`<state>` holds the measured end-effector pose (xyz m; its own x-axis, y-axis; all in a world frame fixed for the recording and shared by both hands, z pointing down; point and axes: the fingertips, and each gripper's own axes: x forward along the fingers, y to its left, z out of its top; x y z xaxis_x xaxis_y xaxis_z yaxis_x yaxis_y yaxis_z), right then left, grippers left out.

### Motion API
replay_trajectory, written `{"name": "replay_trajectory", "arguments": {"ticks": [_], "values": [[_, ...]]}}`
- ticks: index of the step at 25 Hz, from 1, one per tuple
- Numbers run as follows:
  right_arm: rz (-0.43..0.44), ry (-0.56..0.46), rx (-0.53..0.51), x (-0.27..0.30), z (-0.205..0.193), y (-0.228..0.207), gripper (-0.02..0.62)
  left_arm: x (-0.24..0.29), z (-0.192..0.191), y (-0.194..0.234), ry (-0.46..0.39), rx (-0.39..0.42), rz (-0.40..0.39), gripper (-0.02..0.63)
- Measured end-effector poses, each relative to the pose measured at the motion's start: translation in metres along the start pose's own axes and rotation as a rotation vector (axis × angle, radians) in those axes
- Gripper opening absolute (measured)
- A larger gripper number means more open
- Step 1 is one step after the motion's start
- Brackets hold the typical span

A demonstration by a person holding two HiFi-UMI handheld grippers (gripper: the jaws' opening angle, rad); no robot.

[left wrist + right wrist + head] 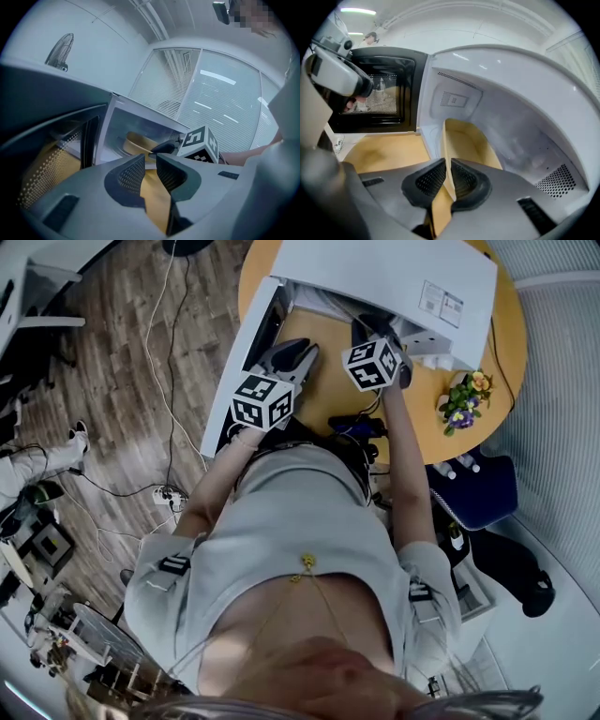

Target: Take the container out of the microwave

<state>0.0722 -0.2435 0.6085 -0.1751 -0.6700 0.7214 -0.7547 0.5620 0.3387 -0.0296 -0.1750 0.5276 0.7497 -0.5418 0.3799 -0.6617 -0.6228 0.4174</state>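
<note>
A shallow tan container [471,143] sits tilted in the white microwave [525,122], whose door [370,93] stands open at the left. My right gripper [449,177] is shut on the container's near rim, one pad inside the wall and one outside. From the left gripper view the container [136,143] shows inside the cavity, with the right gripper's marker cube [199,143] in front of it. My left gripper [150,165] hangs open over the table before the door, with nothing between its fingers. In the head view both grippers [292,357] [373,334] point at the microwave [375,277]; the container is hidden there.
The microwave stands on a round wooden table [333,390]. A small pot of flowers [464,404] sits at the table's right edge. A blue chair [478,488] is beside it. Cables and a power strip [164,495] lie on the wooden floor at the left.
</note>
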Motion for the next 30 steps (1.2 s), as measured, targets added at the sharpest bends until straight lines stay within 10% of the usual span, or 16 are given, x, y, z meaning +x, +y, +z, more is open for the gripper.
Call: {"name": "replay_trajectory", "arguments": {"ticks": [30], "values": [[0.044, -0.052, -0.019, -0.093, -0.014, 0.058, 0.041, -0.046, -0.024, -0.031, -0.046, -0.047, 0.088, 0.075]]}}
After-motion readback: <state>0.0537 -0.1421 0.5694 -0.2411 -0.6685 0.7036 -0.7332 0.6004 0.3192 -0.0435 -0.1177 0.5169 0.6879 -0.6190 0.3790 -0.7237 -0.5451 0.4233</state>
